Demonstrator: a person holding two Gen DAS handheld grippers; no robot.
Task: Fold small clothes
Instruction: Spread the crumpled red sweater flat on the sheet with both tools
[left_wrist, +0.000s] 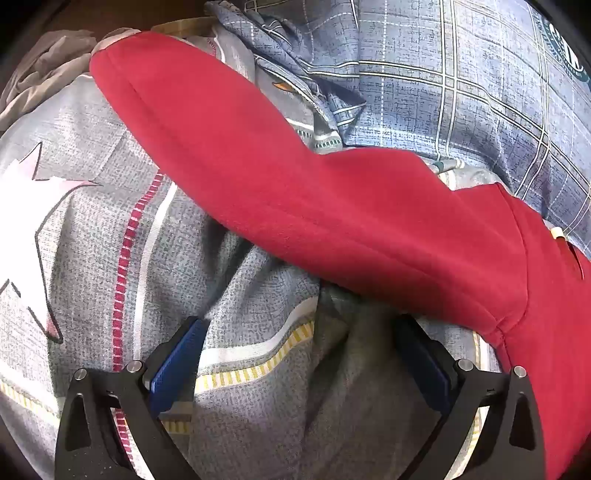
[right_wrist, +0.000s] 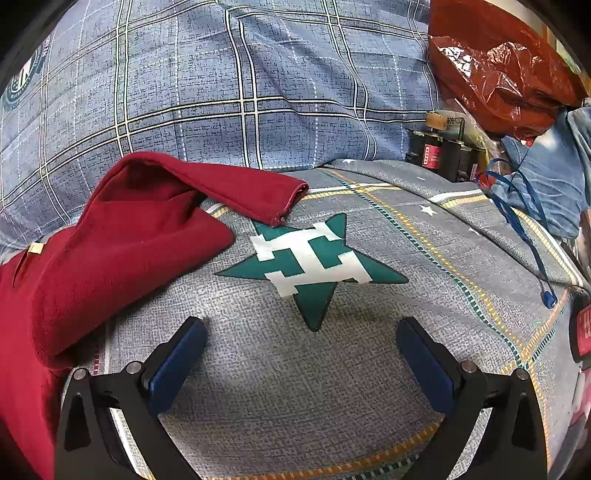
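Open grey bedding (right_wrist: 295, 387) is lying clear ahead of the right gripper (right_wrist: 301, 332). The red garment (right_wrist: 129, 251) is crowding its left, while clutter (right_wrist: 443, 147) is blocking far right.

A white letter H fills the green star (right_wrist: 314, 269) printed on the grey bedsheet (right_wrist: 280, 369); the round emblem (right_wrist: 22, 79) on the blue plaid quilt (right_wrist: 221, 74) is illegible.

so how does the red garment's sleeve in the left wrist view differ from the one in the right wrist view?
The left-view sleeve lies stretched out straight; the right-view sleeve is bent back at a peak. The left-view sleeve's cuff isn't visible; the right-view sleeve's hemmed cuff shows. Both lie on the grey star-print bedding, ungripped.
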